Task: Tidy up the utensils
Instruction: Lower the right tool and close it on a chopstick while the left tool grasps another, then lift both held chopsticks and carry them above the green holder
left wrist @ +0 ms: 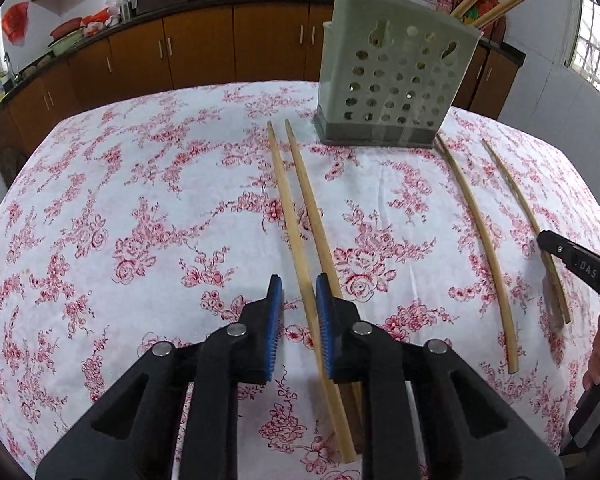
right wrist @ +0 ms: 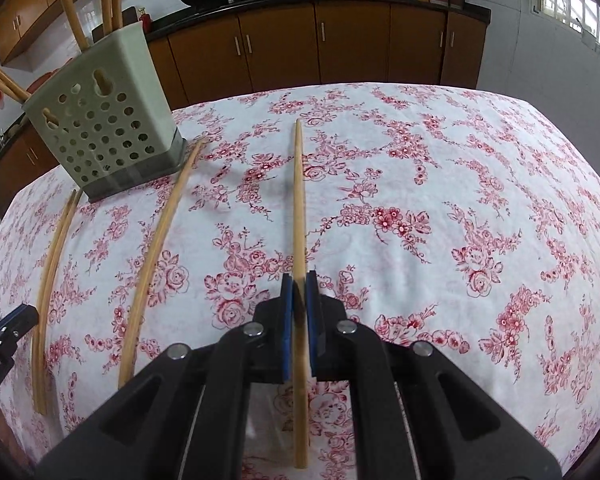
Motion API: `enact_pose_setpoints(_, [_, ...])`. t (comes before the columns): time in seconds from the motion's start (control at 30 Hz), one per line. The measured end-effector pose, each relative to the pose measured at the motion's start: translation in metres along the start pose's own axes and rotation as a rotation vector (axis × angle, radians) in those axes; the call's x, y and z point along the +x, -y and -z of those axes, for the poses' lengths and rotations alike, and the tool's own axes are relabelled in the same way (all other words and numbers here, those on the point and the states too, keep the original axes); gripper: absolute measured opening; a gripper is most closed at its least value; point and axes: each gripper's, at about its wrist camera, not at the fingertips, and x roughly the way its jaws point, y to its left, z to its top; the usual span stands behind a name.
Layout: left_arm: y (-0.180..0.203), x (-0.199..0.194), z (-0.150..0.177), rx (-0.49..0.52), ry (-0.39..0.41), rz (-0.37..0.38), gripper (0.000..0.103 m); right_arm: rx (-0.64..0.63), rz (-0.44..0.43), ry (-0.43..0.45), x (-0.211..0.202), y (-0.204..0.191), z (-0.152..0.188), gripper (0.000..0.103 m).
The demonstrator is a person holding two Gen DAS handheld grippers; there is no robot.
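A grey perforated utensil holder (left wrist: 396, 80) stands at the table's far side with several chopsticks in it; it also shows in the right wrist view (right wrist: 108, 128). My left gripper (left wrist: 299, 284) is open, its blue pads either side of one wooden chopstick (left wrist: 296, 236) of a pair lying on the cloth; the second one (left wrist: 310, 200) passes under the right pad. My right gripper (right wrist: 299, 276) is shut on a chopstick (right wrist: 298, 200) that points forward over the table. Another chopstick (left wrist: 474, 216) lies right of the holder, also in the right wrist view (right wrist: 156, 248).
The table wears a white cloth with red flowers (right wrist: 440, 208). Brown kitchen cabinets (left wrist: 196, 48) and a dark counter with woks run behind it. The right gripper's body (left wrist: 580, 268) shows at the right edge of the left view, holding its chopstick (left wrist: 516, 200).
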Motion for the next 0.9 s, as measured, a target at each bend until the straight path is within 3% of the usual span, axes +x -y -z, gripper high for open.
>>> enact_pose_setpoints(0.27, [-0.004, 0.002, -0.002, 0.004, 0.01, -0.042, 0.008, -0.006, 0.0, 0.0, 0.0, 0.001, 0.0, 0.008])
enact_pose_setpoints(0.47, [-0.044, 0.014, -0.022, -0.082, 0.01, -0.118, 0.008, 0.0, -0.02, -0.005, 0.002, 0.002, -0.004, 0.008])
enact_pose_setpoints(0.9, [-0.059, 0.018, -0.024, -0.037, 0.036, -0.088, 0.009, -0.051, -0.01, 0.031, 0.006, -0.007, -0.002, 0.008])
